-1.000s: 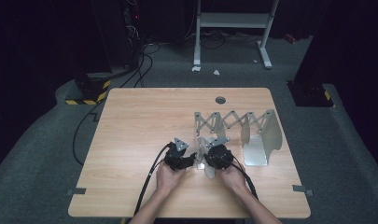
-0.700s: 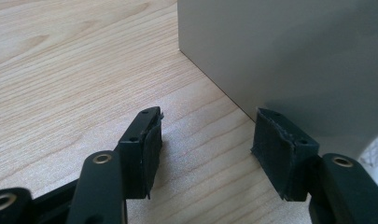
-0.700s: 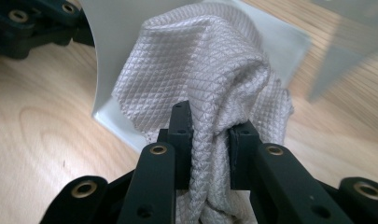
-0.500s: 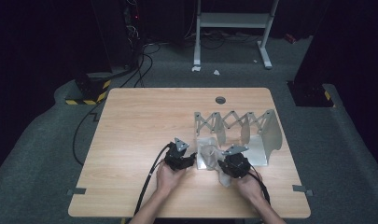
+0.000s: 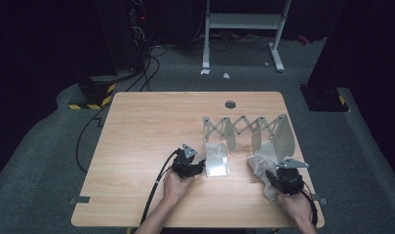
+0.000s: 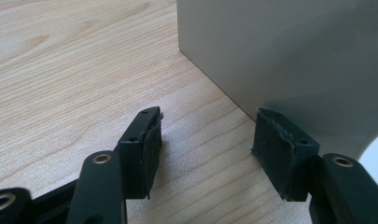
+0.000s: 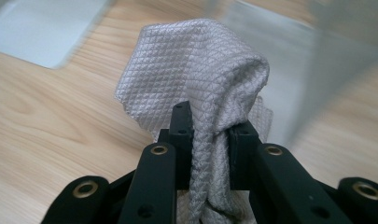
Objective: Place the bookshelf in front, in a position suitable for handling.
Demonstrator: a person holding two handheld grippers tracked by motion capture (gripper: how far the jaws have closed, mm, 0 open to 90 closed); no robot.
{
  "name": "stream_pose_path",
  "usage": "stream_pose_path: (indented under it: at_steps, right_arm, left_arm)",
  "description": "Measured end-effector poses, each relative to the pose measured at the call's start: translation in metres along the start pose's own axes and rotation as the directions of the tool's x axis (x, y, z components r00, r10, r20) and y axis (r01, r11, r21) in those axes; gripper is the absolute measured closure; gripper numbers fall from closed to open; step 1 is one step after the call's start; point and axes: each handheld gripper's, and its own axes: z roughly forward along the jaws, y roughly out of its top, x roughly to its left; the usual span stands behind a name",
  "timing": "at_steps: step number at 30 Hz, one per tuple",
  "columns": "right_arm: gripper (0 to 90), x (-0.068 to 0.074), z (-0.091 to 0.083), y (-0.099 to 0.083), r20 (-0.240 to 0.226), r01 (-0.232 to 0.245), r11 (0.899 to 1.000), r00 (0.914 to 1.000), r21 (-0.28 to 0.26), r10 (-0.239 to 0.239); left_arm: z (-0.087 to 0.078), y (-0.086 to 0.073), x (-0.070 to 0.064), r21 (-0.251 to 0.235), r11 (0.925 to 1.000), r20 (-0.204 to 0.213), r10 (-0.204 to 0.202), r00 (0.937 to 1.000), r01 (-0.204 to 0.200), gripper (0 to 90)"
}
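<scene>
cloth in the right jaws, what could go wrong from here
1. The cloth is pinched by one bunched fold in the right gripper; the loose part may drag on the table or snag the metal rack.
2. The left gripper, open beside the rack's plate, could nudge it.

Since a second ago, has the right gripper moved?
Yes. The right gripper, shut on the cloth, has gone rightward from the flat metal plate toward the table's right edge.

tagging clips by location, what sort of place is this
Likely a lab or recording studio, not a home: a bare wooden table on grey carpet, dark surroundings, cables and a yellow-black striped block on the floor, and a white metal stand behind.
</scene>
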Motion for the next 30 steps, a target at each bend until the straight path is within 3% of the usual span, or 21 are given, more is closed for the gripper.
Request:
stream_pose_path:
  at_steps: [2, 5, 8, 13, 14, 18, 20, 23, 30]
  right_arm:
    - [76.5, -0.017, -0.006, -0.008, 0.040, -0.039, 0.999, 0.9985, 0.026, 0.038]
    - [76.5, -0.030, -0.009, -0.012, 0.067, -0.065, 0.997, 0.9958, 0.047, 0.062]
    - [76.4, -0.046, -0.007, -0.016, 0.079, -0.110, 0.989, 0.9915, 0.095, 0.103]
    - [76.1, -0.067, 0.004, -0.010, 0.102, -0.144, 0.985, 0.9856, 0.093, 0.135]
    - [75.9, -0.074, 0.011, -0.007, 0.080, -0.156, 0.983, 0.9856, 0.092, 0.149]
    - [75.4, -0.083, 0.019, 0.000, 0.040, -0.159, 0.985, 0.9869, 0.067, 0.156]
    - [75.6, -0.086, 0.022, 0.007, -0.010, -0.151, 0.988, 0.9884, 0.033, 0.151]
    - [75.7, -0.086, 0.020, 0.013, -0.023, -0.149, 0.989, 0.9886, 0.006, 0.149]
    - [75.9, -0.076, -0.008, 0.038, -0.028, -0.102, 0.990, 0.9946, -0.097, 0.100]
  left_arm:
    - [0.000, 0.000, 0.000, 0.000, 1.0000, 0.000, 0.000, 1.0000, 0.000, 42.0]
    - [0.000, 0.000, 0.000, 0.000, 1.0000, -0.001, 0.001, 1.0000, -0.001, 42.0]
    - [0.000, 0.000, 0.000, 0.000, 1.0000, -0.001, 0.000, 1.0000, 0.000, 42.0]
    - [0.000, 0.000, 0.000, 0.000, 1.0000, 0.000, 0.001, 1.0000, -0.001, 42.0]
    - [0.000, 0.000, 0.000, 0.000, 1.0000, 0.000, 0.001, 1.0000, -0.001, 42.0]
    - [0.000, 0.000, 0.000, 0.000, 1.0000, 0.001, 0.001, 1.0000, -0.001, 42.0]
    - [0.000, 0.000, 0.000, 0.000, 1.0000, 0.001, 0.001, 1.0000, -0.001, 41.9]
    - [0.000, 0.000, 0.000, 0.000, 1.0000, 0.002, 0.001, 1.0000, -0.001, 42.0]
    - [0.000, 0.000, 0.000, 0.001, 1.0000, 0.001, 0.006, 1.0000, -0.006, 42.0]
